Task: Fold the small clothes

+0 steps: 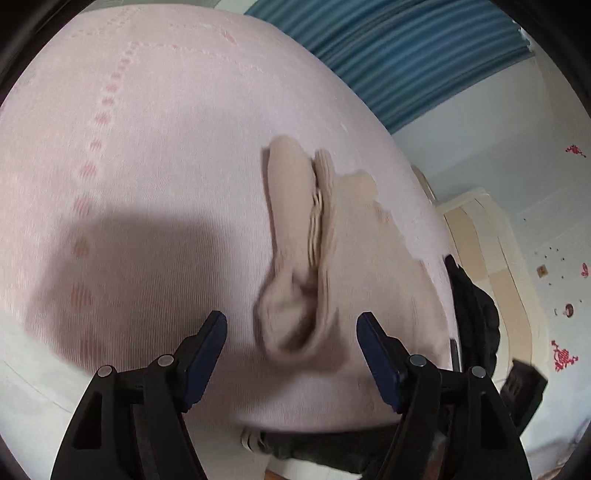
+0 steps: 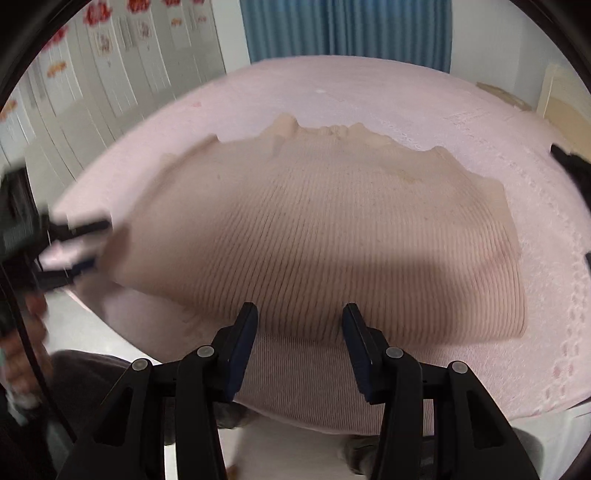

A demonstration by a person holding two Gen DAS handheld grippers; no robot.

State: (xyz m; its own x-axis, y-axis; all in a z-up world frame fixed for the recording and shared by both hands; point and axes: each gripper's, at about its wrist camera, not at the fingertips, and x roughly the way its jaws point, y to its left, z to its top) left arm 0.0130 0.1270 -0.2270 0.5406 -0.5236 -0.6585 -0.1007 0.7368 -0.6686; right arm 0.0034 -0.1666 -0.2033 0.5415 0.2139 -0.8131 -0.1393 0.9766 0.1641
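Observation:
A beige ribbed sweater (image 2: 314, 221) lies spread flat on the pink bedsheet (image 2: 480, 122), its near hem towards me. My right gripper (image 2: 299, 317) hovers over that hem with its jaws apart and nothing pinched. At the sweater's left edge, the right wrist view shows my left gripper (image 2: 79, 243), blurred, with a hand behind it. In the left wrist view the sweater (image 1: 295, 236) is seen edge-on as bunched folds with a sleeve. My left gripper (image 1: 291, 325) is open there, the nearest fold of cloth just ahead of its fingertips and untouched.
Blue curtains (image 2: 347, 29) hang behind the bed. White wardrobe doors (image 2: 110, 66) with red decorations stand at the left, a cream headboard (image 1: 491, 236) at the right. A dark object (image 1: 472, 299) lies at the bed's right edge. The person's legs (image 1: 325, 446) are below the near edge.

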